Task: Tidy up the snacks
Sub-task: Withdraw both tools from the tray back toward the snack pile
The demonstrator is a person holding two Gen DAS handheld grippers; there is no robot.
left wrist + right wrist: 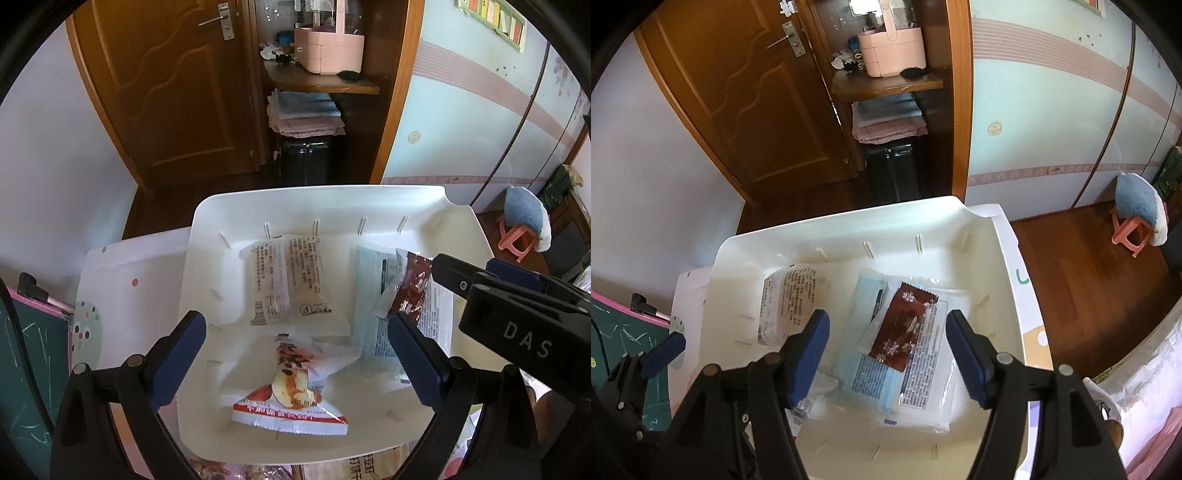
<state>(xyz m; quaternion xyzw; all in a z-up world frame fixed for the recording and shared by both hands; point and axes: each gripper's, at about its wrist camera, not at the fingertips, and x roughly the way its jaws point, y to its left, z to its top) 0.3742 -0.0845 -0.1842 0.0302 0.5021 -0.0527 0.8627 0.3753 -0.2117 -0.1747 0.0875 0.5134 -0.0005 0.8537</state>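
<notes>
A white bin (207,236) holds several snack packets. In the left wrist view a red-and-white packet (291,391) lies at the front. A white printed packet (288,280) lies behind it. My left gripper (299,360) hangs wide open above the red-and-white packet, with nothing between its pads. In the right wrist view a dark brown packet (905,332) rests on a blue-and-white pack (875,373) inside the bin (738,251). My right gripper (888,354) stands open over the brown packet, pads clear of it.
More snack packs (373,465) lie in front of the bin. A green chalkboard (33,354) stands at the left. Beyond the table are a wooden door (166,92), a shelf with a pink caddy (328,48) and a pink stool (1130,232).
</notes>
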